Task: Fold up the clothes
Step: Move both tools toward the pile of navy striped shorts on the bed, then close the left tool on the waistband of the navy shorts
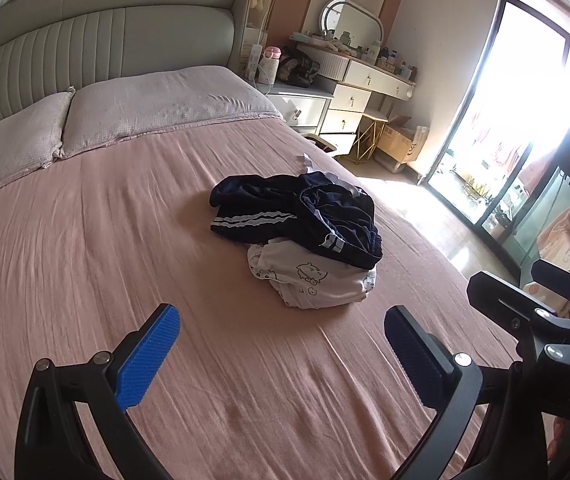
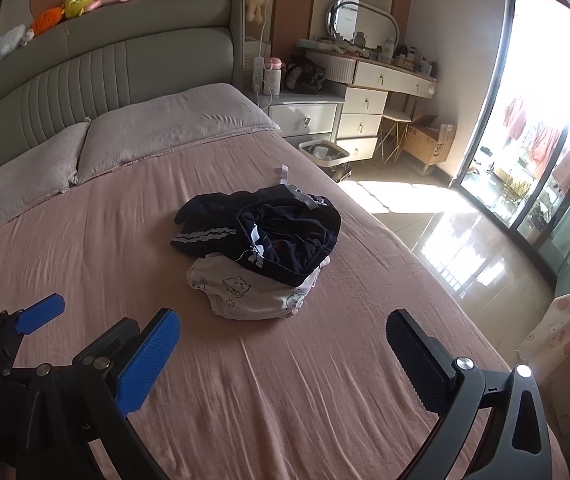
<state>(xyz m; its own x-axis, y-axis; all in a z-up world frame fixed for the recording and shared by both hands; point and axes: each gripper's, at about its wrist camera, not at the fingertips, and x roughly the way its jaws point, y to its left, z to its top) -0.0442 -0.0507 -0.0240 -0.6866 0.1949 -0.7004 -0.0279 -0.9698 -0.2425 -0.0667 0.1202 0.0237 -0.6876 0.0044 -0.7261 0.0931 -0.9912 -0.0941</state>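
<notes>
The left claw is spread wide, blue pads apart, holding and touching nothing above the pink bed. The right claw is likewise wide open and empty, with the left claw's blue pad visible at its 9 o'clock. At 12 o'clock from both, well apart from the pads, lies a crumpled heap: navy shorts with white stripes resting on a white printed garment. Pillows lie at 11 o'clock.
</notes>
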